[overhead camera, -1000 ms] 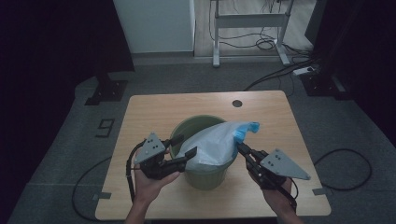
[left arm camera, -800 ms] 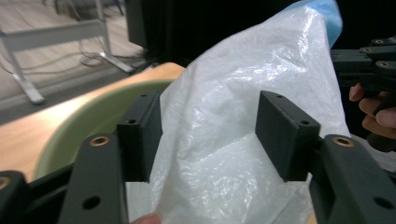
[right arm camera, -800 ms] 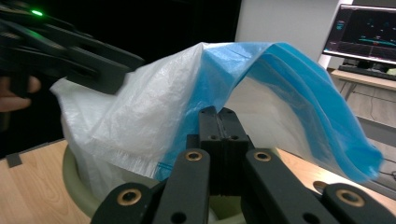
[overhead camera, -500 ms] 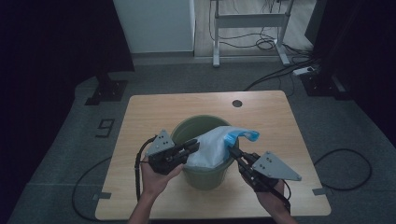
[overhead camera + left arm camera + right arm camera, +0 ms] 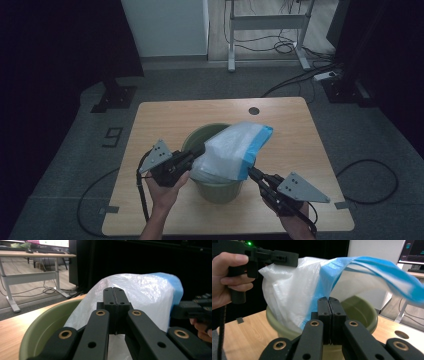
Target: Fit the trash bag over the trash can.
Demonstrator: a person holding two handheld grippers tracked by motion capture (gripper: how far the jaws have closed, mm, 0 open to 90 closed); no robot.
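A white plastic bag (image 5: pixel 227 150) with a blue rim band stands half out of a green bucket (image 5: pixel 220 191) in the middle of the wooden table (image 5: pixel 165 120). My left gripper (image 5: pixel 200 150) is at the bag's left edge; its jaws have just been closing and now stand shut, with the thin film pinched between them. In the left gripper view the bag (image 5: pixel 147 295) bulges behind the shut gripper (image 5: pixel 115 293), over the bucket (image 5: pixel 47 327). My right gripper (image 5: pixel 250 171) is shut on the bag's blue edge (image 5: pixel 324 277), with the bucket (image 5: pixel 364 312) behind.
The table has a round cable hole (image 5: pixel 254 110) at its far side. A white desk frame (image 5: pixel 265 22) and cables (image 5: pixel 300 75) lie on the floor beyond it. Gripper cables trail off the table's near edge. A hand holding the left gripper (image 5: pixel 295 261) is in the right gripper view.
The left gripper's jaws have closed on the bag's left edge after moving in toward it. The right gripper has drawn slightly nearer the person with the blue edge.
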